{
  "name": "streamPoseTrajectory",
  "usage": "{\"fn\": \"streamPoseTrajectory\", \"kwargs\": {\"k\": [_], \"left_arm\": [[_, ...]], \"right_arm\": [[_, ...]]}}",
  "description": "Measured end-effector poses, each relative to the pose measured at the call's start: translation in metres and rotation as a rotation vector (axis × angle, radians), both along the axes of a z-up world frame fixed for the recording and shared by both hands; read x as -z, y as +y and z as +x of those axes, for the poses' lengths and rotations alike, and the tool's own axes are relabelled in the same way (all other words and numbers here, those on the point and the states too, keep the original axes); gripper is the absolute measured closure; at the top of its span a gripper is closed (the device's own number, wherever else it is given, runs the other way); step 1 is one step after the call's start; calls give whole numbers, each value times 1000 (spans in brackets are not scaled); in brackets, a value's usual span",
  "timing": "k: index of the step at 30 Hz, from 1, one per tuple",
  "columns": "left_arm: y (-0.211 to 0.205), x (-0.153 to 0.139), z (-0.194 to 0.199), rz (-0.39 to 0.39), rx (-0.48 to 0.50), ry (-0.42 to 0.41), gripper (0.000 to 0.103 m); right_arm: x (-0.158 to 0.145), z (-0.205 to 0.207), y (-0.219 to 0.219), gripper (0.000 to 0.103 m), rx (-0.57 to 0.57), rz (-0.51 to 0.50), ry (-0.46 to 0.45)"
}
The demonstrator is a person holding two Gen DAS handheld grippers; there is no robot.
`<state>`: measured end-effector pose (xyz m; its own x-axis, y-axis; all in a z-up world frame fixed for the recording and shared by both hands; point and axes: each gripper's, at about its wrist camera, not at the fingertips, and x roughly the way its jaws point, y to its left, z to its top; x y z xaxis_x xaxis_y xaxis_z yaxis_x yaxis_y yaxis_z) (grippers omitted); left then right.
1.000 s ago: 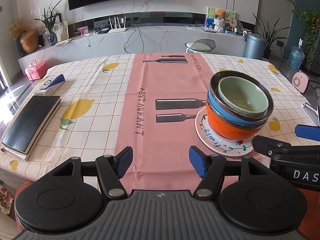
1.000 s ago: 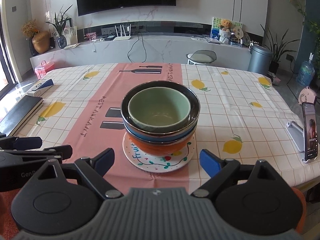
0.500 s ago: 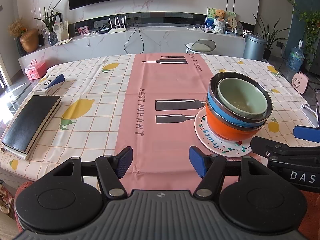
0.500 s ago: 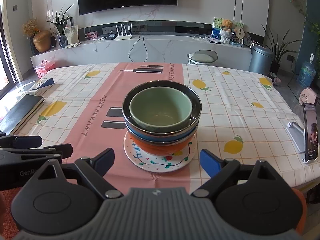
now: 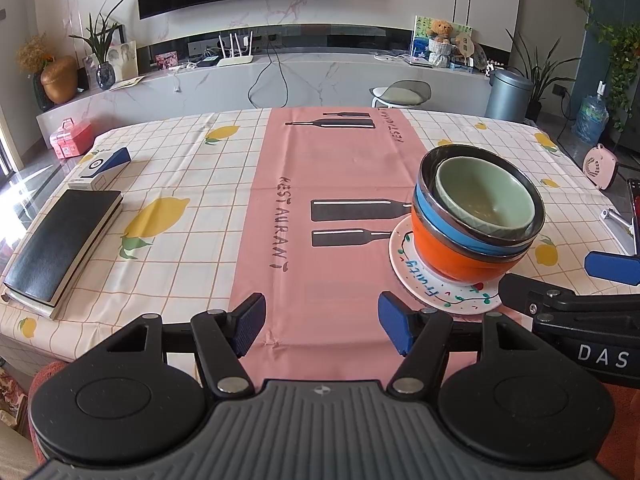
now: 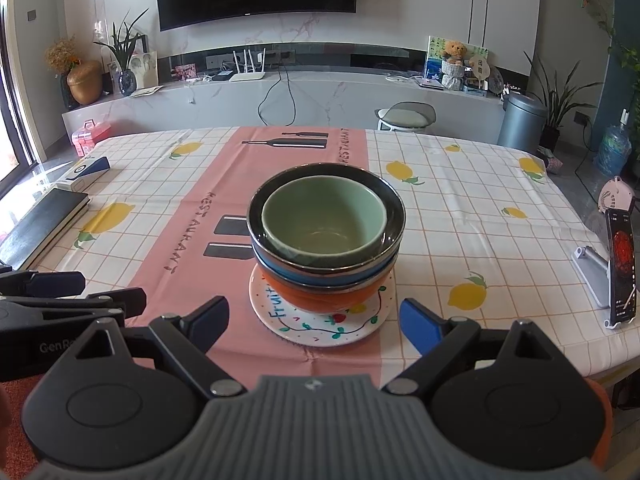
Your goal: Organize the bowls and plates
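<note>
- My left gripper (image 5: 322,328) is spread wide with nothing between its blue pads; it hangs over the near edge of the table, above the pink runner (image 5: 332,184).
- My right gripper (image 6: 314,322) is likewise wide apart and holds nothing; its fingers flank the near rim of the white plate (image 6: 320,328) without touching it.
- The white plate (image 5: 416,280), painted with "Fruity" lettering and a vine border, lies flat on the tablecloth (image 6: 460,208) at the right edge of the pink runner, near the table's front.
- An orange bowl (image 6: 320,300) sits on the plate. Nested in it, upward: a blue bowl (image 6: 288,270), a dark bowl (image 6: 328,172) with a glossy rim, and a pale green bowl (image 6: 324,220) innermost.
- From the left wrist view the same stack stands to the right of my left gripper: orange bowl (image 5: 444,248), blue bowl (image 5: 434,214), dark bowl (image 5: 480,154), green bowl (image 5: 480,196). The stack is upright.
- A black book (image 5: 60,248) lies at the left near edge of the table, with a white and blue box (image 5: 102,166) just beyond it.
- A phone (image 6: 621,268) stands upright on a stand at the right edge of the table.
</note>
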<state>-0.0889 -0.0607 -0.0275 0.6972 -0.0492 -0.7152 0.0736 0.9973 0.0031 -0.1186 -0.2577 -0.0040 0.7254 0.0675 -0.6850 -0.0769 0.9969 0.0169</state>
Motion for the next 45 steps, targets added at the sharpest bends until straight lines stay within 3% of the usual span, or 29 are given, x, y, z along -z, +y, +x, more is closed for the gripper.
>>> {"fn": "streamPoseTrajectory", "kwargs": {"k": [45], "left_arm": [[-1,2,-2,-17,-6,5,27]], "right_arm": [[6,-2,4,12,-6,7,14]]}}
